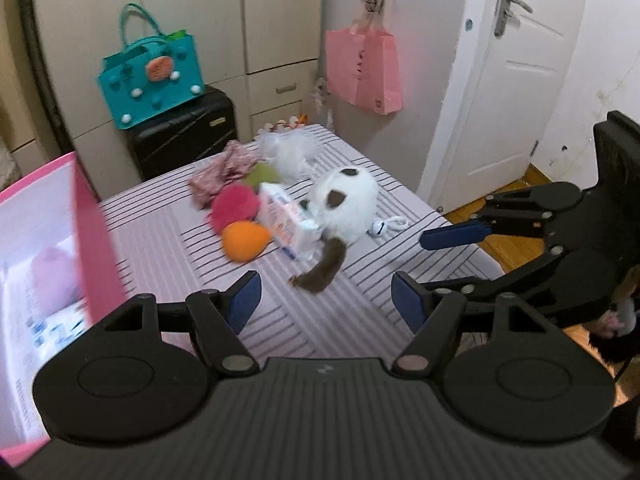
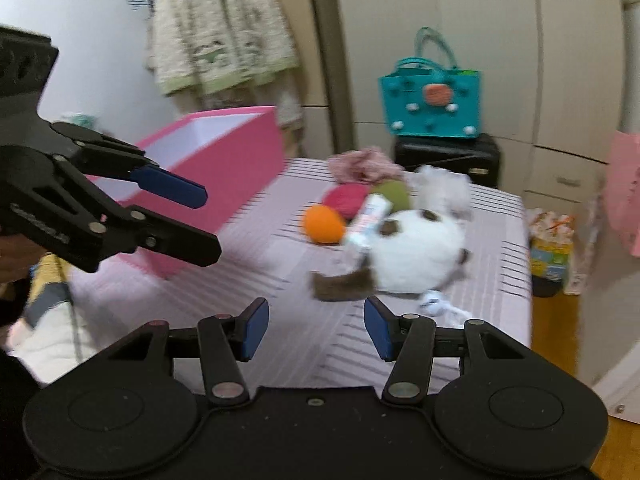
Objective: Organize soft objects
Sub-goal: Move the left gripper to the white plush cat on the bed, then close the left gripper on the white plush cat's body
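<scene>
Striped table (image 1: 168,240) carries a cluster of soft items near its far middle. White plush toy with brown patches (image 1: 344,204) lies on its side, brown tail stretched toward the near edge. A tissue pack (image 1: 288,224) leans against the plush's left flank, touching it. Just left of the pack: an orange ball (image 1: 244,240) nearest the camera, a red pom-pom (image 1: 234,206) behind it, a green ball (image 1: 262,174) further back. A pink patterned cloth (image 1: 222,172) is bunched at the far left of the cluster; a white fluffy item (image 1: 288,152) sits behind the green ball.

Pink box (image 2: 224,152) stands open-topped on the table's left side, well apart from the cluster; left wrist view shows something pale pink inside, blurred, not identifiable.

Left gripper (image 1: 326,300): jaws partly spread, nothing between the blue pads, only bare tablecloth seen through the gap. It hangs over the near part of the table, short of the plush tail.

Right gripper (image 2: 316,326): jaws partly spread, narrower than the left, holding nothing; plush tail lies just beyond its tips, not touching.

Background: teal bag (image 1: 152,76) on a black suitcase (image 1: 184,136), pink bag (image 1: 362,72) hung on the wall
</scene>
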{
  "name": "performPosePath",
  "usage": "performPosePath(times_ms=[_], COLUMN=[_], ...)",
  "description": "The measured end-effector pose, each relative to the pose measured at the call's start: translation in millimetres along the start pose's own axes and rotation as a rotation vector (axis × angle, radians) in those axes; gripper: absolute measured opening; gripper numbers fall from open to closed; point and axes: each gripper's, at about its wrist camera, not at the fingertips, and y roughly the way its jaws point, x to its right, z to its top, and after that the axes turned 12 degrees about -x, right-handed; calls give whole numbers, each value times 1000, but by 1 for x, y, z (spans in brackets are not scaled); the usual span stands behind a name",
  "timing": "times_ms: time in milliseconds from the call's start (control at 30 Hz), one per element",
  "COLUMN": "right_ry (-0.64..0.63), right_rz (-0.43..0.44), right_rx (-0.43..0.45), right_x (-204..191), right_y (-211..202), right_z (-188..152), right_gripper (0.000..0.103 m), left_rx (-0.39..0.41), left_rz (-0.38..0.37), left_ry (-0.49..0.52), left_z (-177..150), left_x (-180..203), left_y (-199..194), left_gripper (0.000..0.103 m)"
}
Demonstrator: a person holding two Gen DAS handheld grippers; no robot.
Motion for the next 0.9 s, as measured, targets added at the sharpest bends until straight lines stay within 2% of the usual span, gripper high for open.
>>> performPosePath(times_ms=[167,233,367,500,600,800,900], right_ry=[-16,-17,-2,7,6,7,-38], right_rz=[-112,-130,-146,-140,-137,-123,-135], right_rx=[18,19,27,43,71,59,65], right_x=[17,23,37,50,56,64,62], right_y=[24,32,44,53,59,77,80], right_z=[-5,-4,1,7,9,13,13], right_gripper=[65,66,68,76,76,76,79], left_rx=[-5,1,3,37,76,89,78], left_rz=[-67,-72,-145,-115,-71,-119,-89], left_ry=[-12,-17,-57,-46,-25,-30,-29], left_z=[28,34,48,56,61,73,76], left_x=[3,4,0,3,5,3,6], left_y=[36,47,68,78,85,104,114], left_gripper=[71,70,69,69,69,69,69])
